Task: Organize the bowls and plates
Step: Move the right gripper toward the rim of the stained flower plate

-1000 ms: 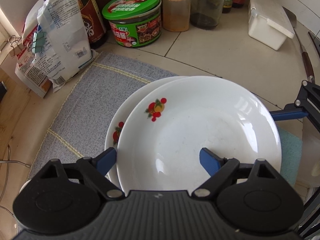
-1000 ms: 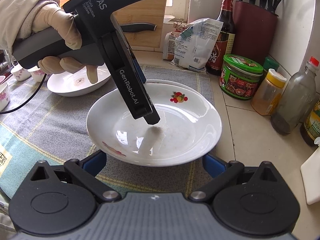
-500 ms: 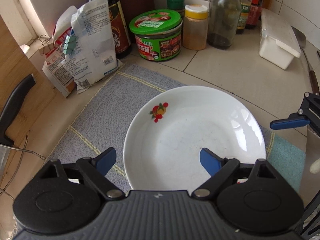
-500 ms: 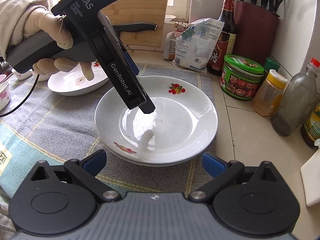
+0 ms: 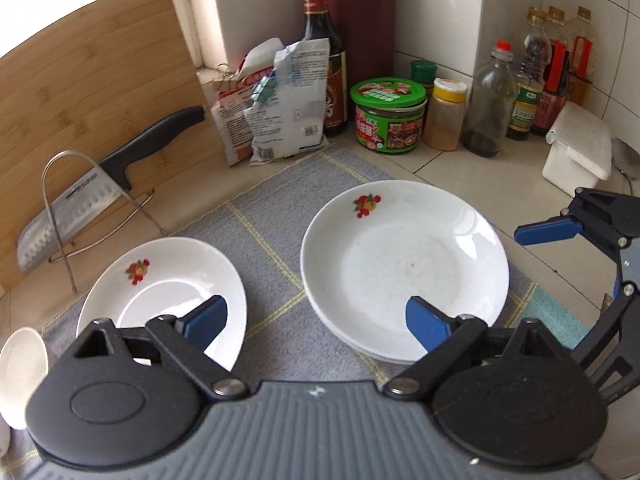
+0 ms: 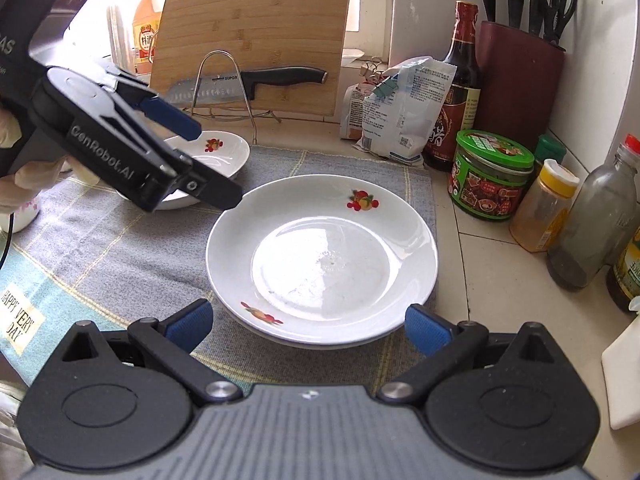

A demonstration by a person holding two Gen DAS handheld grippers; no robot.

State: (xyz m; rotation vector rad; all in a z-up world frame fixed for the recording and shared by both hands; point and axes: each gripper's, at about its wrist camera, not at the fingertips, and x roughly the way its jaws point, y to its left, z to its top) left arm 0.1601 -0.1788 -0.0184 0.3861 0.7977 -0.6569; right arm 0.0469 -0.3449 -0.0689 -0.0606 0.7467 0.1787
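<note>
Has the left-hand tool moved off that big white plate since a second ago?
Yes. The left gripper has lifted up and back from the top plate, toward the cutting board side, jaws open.

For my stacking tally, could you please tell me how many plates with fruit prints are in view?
3: the top plate and the plate beneath it stacked mid-mat, and a separate plate further left. Others may be hidden.

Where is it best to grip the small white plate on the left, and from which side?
Probably the near rim of the small plate, from the left gripper side: the rim flares up off the cloth, so one finger can slide beneath.
</note>
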